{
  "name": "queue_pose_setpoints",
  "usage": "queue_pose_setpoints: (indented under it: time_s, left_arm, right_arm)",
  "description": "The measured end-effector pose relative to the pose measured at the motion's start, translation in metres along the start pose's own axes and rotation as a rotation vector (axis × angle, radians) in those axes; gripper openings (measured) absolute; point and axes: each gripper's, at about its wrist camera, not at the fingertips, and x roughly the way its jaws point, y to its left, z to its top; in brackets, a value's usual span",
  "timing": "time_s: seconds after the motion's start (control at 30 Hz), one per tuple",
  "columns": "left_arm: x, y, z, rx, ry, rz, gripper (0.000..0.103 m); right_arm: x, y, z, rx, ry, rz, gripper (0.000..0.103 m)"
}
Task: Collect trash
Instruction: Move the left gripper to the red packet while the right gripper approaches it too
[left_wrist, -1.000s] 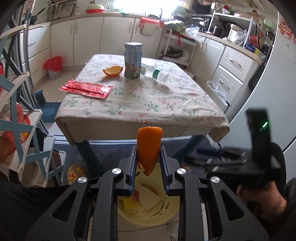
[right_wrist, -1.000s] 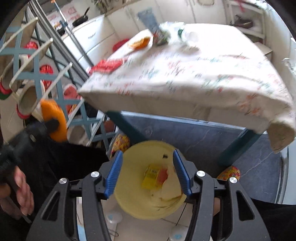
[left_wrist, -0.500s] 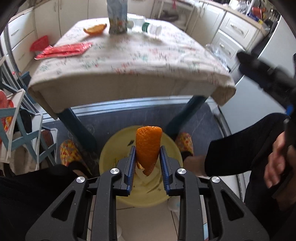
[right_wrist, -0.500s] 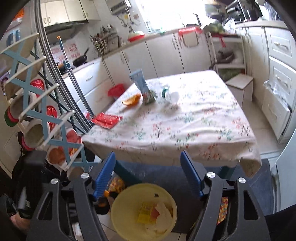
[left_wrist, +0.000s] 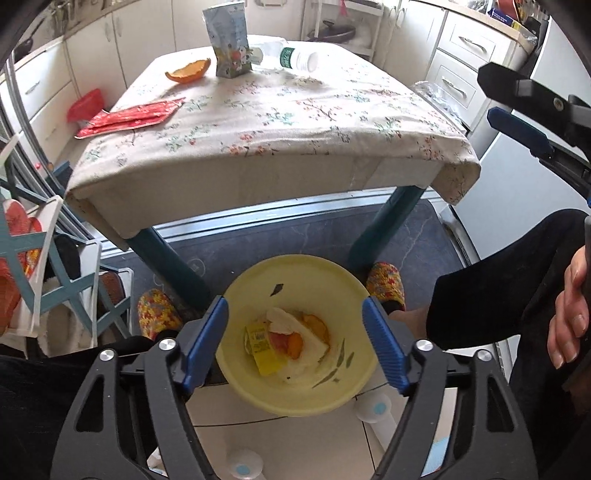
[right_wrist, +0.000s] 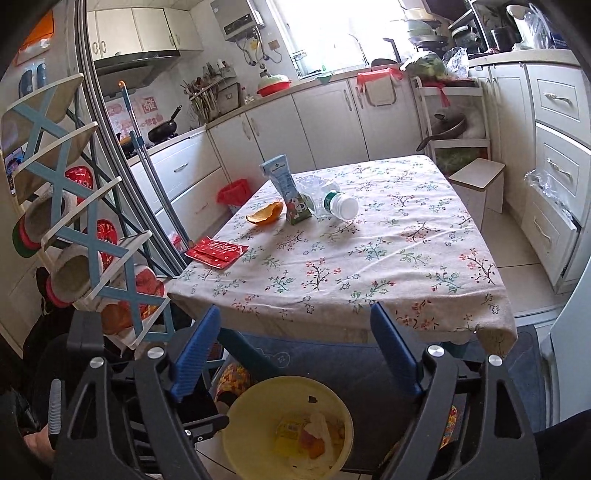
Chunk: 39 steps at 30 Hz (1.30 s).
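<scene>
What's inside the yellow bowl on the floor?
The bowl holds orange peel, a yellow packet and white paper. Whatever lies underneath that pile is covered.

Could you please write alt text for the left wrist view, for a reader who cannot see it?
The open, empty left gripper hangs over a yellow bowl of scraps on the floor. Beyond, a floral-clothed table holds an orange peel, carton, plastic bottle and red wrapper.
</scene>
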Motion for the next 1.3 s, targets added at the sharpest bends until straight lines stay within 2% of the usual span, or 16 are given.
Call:
queue_pose_setpoints:
  time_s: [0.6,1.03,1.13,1.3]
  left_arm:
    - [-0.011,0.008,0.005,-0.036,-0.070,0.048,0.082]
    - [-0.024,0.036,0.011,-0.176,-0.128,0.049,0.084]
    - [-0.031,0.049,0.020,-0.228,-0.153,0.022,0.084]
    - [-0.040,0.090,0.042,-0.380,-0.204,0.011,0.086]
  right_arm:
    - [0.000,-0.002,0.001,0.007,-0.007,-0.006,0.087]
    - [0.002,0.002,0.001,0.003,-0.006,-0.006,0.090]
    - [0.002,0.003,0.001,0.004,-0.009,-0.005,0.091]
    - [0.006,0.006,0.000,0.004,0.003,0.002,0.091]
